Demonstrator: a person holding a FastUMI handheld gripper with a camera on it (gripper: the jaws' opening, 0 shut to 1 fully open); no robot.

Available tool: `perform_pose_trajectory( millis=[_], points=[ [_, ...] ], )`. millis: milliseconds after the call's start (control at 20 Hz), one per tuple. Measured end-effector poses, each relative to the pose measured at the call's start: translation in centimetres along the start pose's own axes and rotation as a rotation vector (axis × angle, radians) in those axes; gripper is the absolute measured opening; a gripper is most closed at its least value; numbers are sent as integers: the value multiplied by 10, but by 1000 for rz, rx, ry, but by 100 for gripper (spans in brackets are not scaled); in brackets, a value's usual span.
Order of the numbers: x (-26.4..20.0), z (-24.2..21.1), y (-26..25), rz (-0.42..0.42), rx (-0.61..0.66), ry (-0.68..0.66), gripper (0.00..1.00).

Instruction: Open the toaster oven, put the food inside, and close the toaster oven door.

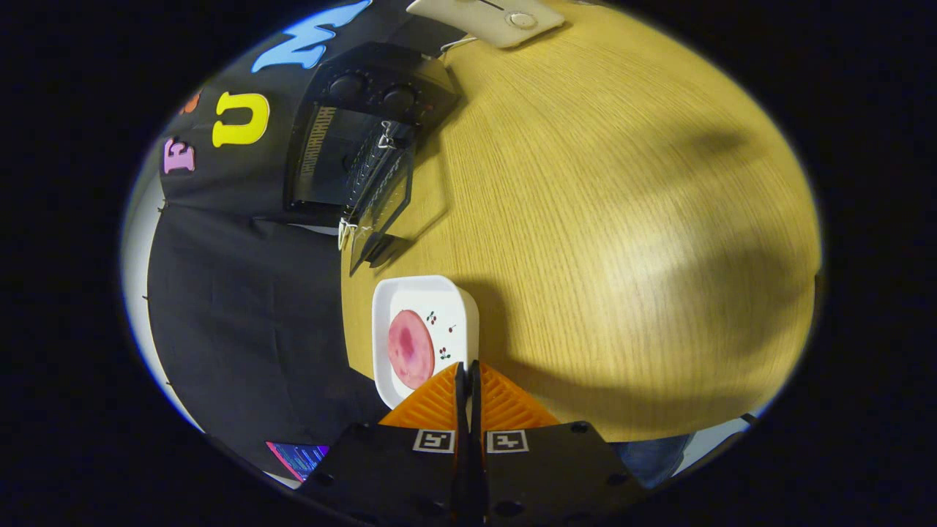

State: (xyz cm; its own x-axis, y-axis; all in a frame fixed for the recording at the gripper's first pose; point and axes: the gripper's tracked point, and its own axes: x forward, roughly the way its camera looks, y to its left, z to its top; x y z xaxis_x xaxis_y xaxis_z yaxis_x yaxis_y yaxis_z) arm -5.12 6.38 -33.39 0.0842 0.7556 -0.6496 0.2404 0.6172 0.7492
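Jaws (pixel 468 377) pressed together, holding nothing, tips over the white dish (pixel 455 307) with the pink food slice (pixel 410 348); open toaster oven (pixel 359 146) lies well beyond, across the surface (pixel 622 219).

Gripper (pixel 467 380) is showing two wedge-shaped fingers (pixel 432 406) with ribbed, ridged faces, tapering to narrow tips; fingers are sitting pressed together, only a thin dark seam running between them, nothing in it. Behind each finger a black blocky carriage (pixel 381 468) is spreading outward, matte, flat-topped, angled edges. Each carriage is carrying one square black-and-white fiducial marker (pixel 434 440) near the inner edge, two markers sitting side by side across the seam. Small round screw holes (pixel 358 426) are dotting the carriages' corners and lower faces. Blue denim-like fabric (pixel 651 455) is peeking beside the right carriage; which garment, cannot tell.
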Motion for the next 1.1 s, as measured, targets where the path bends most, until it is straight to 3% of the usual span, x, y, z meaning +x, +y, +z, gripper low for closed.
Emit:
perform_pose_trajectory(
  millis=[600, 1100],
  points=[
    [21, 9, 64, 40, 136, -270, 2],
    [65, 47, 101, -2, 261, -485, 2]
  ],
)
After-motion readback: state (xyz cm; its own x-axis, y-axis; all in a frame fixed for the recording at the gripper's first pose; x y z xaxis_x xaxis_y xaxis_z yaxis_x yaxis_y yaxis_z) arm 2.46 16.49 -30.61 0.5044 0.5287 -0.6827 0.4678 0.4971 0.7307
